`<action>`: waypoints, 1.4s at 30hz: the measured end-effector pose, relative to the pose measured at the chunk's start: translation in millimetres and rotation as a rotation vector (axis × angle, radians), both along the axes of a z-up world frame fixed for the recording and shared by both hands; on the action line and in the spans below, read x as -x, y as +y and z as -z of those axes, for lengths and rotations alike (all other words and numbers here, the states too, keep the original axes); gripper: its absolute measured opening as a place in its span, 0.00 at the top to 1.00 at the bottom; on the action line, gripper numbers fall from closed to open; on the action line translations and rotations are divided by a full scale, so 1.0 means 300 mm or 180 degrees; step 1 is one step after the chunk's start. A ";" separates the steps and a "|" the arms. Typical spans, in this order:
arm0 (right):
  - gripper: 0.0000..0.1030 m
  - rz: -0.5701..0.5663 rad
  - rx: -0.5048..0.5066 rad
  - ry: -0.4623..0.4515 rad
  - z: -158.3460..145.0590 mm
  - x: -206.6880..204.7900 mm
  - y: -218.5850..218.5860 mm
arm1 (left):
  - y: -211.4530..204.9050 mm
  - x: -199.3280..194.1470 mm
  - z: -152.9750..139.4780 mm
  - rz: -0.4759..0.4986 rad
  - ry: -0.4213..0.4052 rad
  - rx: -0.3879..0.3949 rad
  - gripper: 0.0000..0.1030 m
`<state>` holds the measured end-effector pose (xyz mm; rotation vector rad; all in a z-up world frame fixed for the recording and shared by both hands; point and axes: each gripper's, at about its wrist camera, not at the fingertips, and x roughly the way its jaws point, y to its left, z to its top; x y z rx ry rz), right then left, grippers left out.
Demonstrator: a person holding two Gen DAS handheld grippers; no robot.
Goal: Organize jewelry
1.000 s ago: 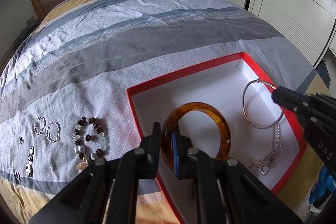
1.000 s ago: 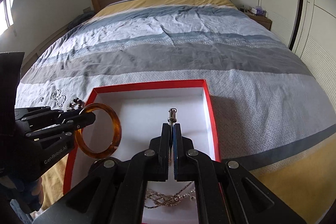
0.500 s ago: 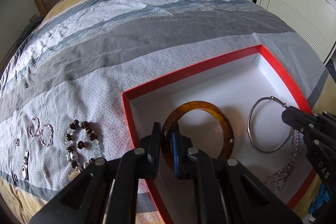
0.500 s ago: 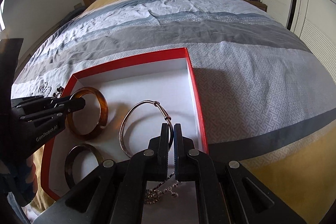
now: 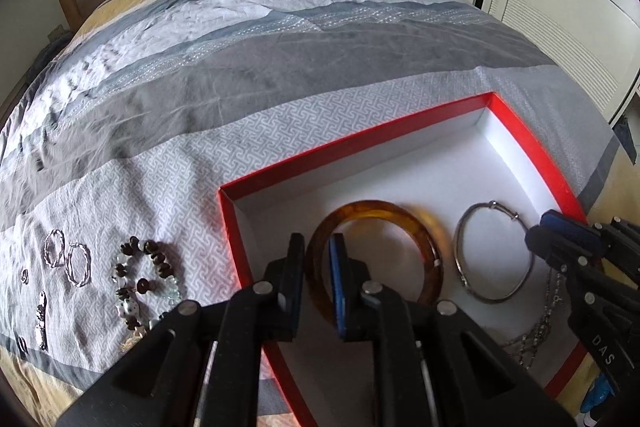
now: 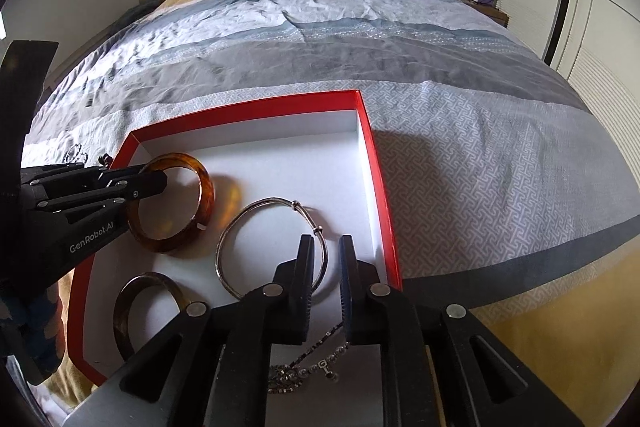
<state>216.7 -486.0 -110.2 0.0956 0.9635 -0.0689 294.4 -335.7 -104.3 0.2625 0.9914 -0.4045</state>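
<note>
Bedroom, striped bed (image 5: 280, 75), red box (image 5: 360, 139) near its foot — inside: amber bangle (image 5: 400, 223) astride left claw (image 5: 318, 267), thin silver bangle (image 6: 256, 223) astride right claw (image 6: 325, 267), both claws just parting, pads off the rims. Bangles rigid, light, slick; amber likely chips — best pinched across the rim. Count: two amber-type bangles incl. darker bangle (image 6: 132, 307), one silver, one chain (image 6: 308, 367); on bed one beaded bracelet (image 5: 144, 279), two twisted hoops (image 5: 66, 259).

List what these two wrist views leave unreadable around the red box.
- Chain necklace: right wrist view, partly behind the right gripper; its clasp is too small to read.
- Dark bangle: right wrist view, near side covered by the gripper body; absent from the left wrist view.
- Small silver pieces on the bedspread: left wrist view, too small to name.
- Red box: near corner cut off in both views.
</note>
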 end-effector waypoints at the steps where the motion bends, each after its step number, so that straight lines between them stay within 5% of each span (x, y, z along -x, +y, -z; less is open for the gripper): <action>1: 0.74 -0.0013 0.0015 -0.0016 -0.008 0.009 0.006 | 0.004 0.006 -0.007 0.0012 0.0005 0.0032 0.80; 2: 0.66 -0.0027 0.0027 -0.0042 -0.020 0.021 0.011 | 0.008 0.015 -0.018 0.0025 0.0001 0.0064 0.78; 8: 0.55 -0.0024 0.0111 -0.0209 -0.136 0.109 0.032 | 0.051 0.106 -0.123 0.0068 -0.0123 0.0325 0.74; 17: 0.52 0.0095 0.0154 -0.0467 -0.340 0.338 0.061 | 0.212 0.313 -0.270 -0.0001 -0.0192 0.0295 0.74; 42: 0.50 -0.0215 0.0010 -0.1172 -0.711 0.850 0.448 | 1.235 0.870 -0.596 -0.1340 -0.0866 0.0286 0.73</action>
